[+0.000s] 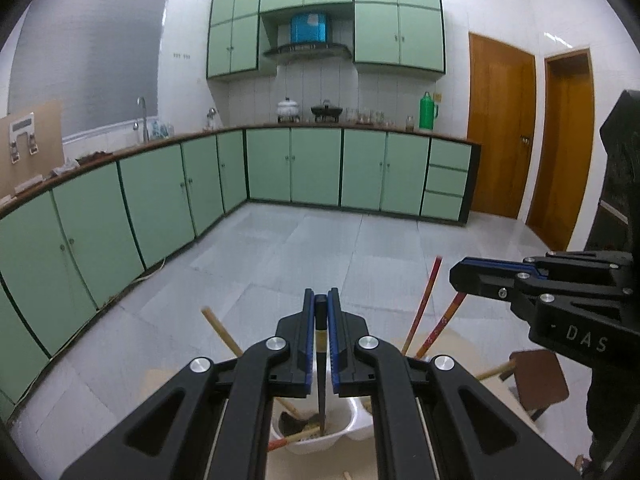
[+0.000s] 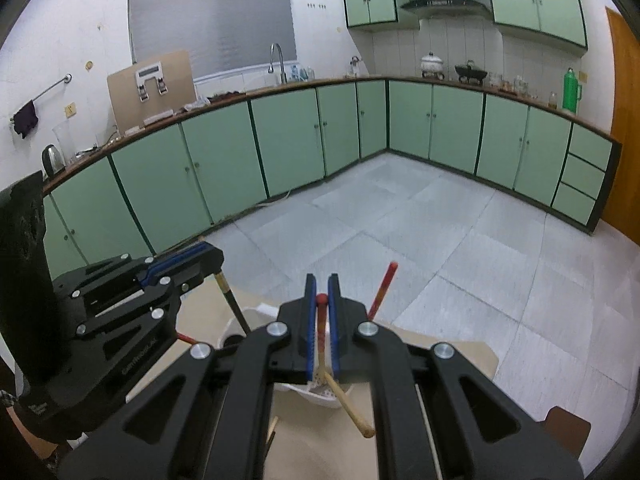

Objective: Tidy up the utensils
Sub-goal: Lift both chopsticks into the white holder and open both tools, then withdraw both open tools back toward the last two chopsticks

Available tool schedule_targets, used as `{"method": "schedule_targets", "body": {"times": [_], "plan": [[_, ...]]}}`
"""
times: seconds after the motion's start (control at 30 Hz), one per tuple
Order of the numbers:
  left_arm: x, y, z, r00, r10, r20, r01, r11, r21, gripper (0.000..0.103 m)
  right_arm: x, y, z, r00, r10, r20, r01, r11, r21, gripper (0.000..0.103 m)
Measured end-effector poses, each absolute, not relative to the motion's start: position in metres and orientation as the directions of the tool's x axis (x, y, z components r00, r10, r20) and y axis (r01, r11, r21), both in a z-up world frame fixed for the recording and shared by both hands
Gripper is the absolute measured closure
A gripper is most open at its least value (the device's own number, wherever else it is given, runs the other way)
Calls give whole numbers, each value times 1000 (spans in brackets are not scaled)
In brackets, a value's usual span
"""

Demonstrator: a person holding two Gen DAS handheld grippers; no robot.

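Left gripper [image 1: 321, 312] clamped on a dark brown chopstick with a tan band [image 1: 320, 360], lower end in the white plastic utensil holder [image 1: 352, 420]; right gripper [image 2: 321, 300] clamped on a red-tipped chopstick [image 2: 321, 320] over the same holder.

place: home kitchen | 12 o'clock: green wall cupboards [image 1: 376, 28] over a range hood [image 1: 307, 50] | 10 to 1 o'clock: green base cupboards [image 1: 312, 168] under an L-shaped desk [image 1: 340, 125] with tap [image 2: 277, 58], pots [image 1: 288, 107], green flask [image 1: 427, 111], kettle [image 2: 54, 158] | 2 o'clock: wooden doors [image 1: 502, 128] | floor: grey tiles [image 1: 320, 248]
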State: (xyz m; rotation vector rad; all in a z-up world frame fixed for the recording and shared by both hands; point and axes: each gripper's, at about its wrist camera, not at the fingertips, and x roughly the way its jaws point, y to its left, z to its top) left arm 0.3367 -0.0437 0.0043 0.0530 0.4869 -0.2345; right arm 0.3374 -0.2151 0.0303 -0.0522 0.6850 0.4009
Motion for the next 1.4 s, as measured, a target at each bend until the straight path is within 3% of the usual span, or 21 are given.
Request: {"method": "schedule_targets", "body": {"times": [0.2, 0.27, 0.37, 0.5, 0.67, 0.8, 1.03, 1.4], "plan": [[336, -39, -9, 835, -209, -509, 234, 972, -16, 95, 340, -214, 15, 675, 312, -669, -358, 931, 73, 94], [333, -38, -6, 837, -208, -506, 233, 972, -15, 90, 338, -216, 17, 680, 303, -667, -348, 935, 70, 88], [327, -32, 7, 849, -212, -485, 228, 973, -27, 76, 330, -226, 25, 708, 295, -642, -326, 943, 74, 75], [310, -24, 22, 866, -202, -457, 218, 976, -19, 60, 309, -245, 37, 762, 255, -595, -275, 960, 59, 39], [271, -10, 29, 882, -191, -432, 200, 980, -25, 45, 270, -272, 34, 781, 241, -576, -249, 966, 67, 31], [234, -3, 19, 884, -175, -434, 185, 983, -18, 35, 230, -286, 18, 778, 260, -572, -255, 963, 90, 15], [171, -1, -31, 845, -170, -506, 181, 983, -28, 23, 162, -287, -24, 750, 281, -599, -245, 959, 143, 6], [113, 16, -135, 725, -104, -681, 133, 991, -10, 22, 88, -259, -113, 679, 227, -699, -195, 973, 127, 6]]}}
